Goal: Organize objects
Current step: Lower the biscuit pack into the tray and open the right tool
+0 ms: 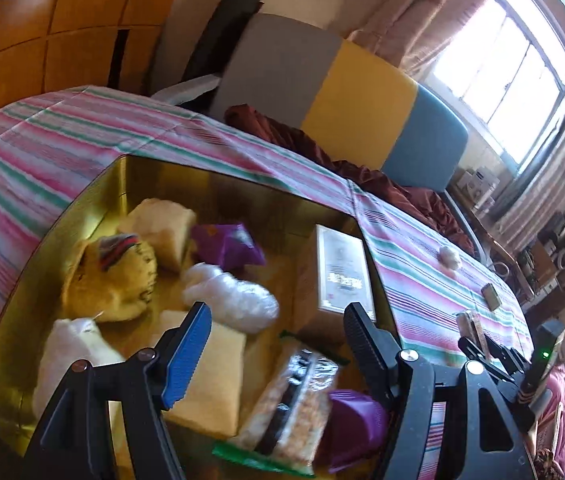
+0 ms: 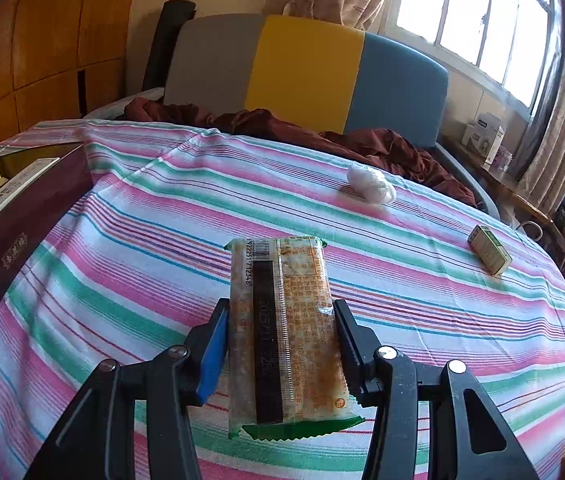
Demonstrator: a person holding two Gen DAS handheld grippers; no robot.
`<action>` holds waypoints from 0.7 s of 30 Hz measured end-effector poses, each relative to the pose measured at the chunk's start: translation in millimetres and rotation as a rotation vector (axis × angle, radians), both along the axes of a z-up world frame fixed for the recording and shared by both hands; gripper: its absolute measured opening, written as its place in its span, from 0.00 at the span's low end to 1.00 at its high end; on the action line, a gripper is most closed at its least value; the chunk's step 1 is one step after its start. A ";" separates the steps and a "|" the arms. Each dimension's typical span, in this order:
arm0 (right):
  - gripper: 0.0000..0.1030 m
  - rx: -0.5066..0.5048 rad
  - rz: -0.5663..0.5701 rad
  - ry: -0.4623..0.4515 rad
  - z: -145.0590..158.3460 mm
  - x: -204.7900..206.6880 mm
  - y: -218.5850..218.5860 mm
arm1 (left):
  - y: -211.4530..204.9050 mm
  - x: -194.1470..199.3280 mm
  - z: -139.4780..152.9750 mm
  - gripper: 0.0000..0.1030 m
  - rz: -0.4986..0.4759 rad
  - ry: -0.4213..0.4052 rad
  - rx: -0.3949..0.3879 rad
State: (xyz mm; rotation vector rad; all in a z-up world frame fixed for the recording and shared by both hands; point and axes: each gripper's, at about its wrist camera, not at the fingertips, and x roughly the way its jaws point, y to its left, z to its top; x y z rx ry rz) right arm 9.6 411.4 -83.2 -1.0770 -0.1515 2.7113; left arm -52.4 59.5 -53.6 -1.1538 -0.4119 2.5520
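My left gripper [image 1: 277, 308] hangs open over a gold-lined box [image 1: 162, 176] and holds nothing. Below it in the box lie a snack bar packet [image 1: 294, 396], two purple packets [image 1: 226, 244], white bags [image 1: 234, 296], a yellow soft toy [image 1: 118, 276] and an upright white carton [image 1: 342, 268]. My right gripper [image 2: 281, 306] is shut on another snack bar packet [image 2: 286, 264], which it holds lengthwise above the striped cloth [image 2: 162, 240]. The box's maroon outer wall [image 2: 22, 232] stands far to its left. On the cloth lie a white wad [image 2: 370, 184] and a small green-yellow carton [image 2: 490, 250].
A grey, yellow and blue headboard [image 2: 306, 68] and a crumpled maroon blanket [image 2: 362, 140] lie beyond the cloth. A window with curtains [image 2: 482, 20] is at the right, over a cluttered shelf [image 2: 486, 144]. Wooden cupboard doors [image 2: 42, 40] stand at the left.
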 end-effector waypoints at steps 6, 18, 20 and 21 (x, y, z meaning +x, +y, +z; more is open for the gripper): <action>0.49 -0.120 0.063 0.017 21.2 1.4 -27.8 | -22.5 6.3 -0.2 0.68 0.080 0.017 0.007; 0.49 -0.305 0.337 0.028 67.8 -24.9 -144.8 | -63.3 -2.0 21.9 0.68 0.218 0.027 0.068; 0.49 -0.356 0.366 0.001 68.8 -31.8 -162.9 | -69.7 -2.1 26.9 0.68 0.238 0.037 0.075; 0.49 -0.386 0.376 -0.020 68.6 -38.6 -172.6 | -72.7 -2.2 29.2 0.68 0.245 0.042 0.080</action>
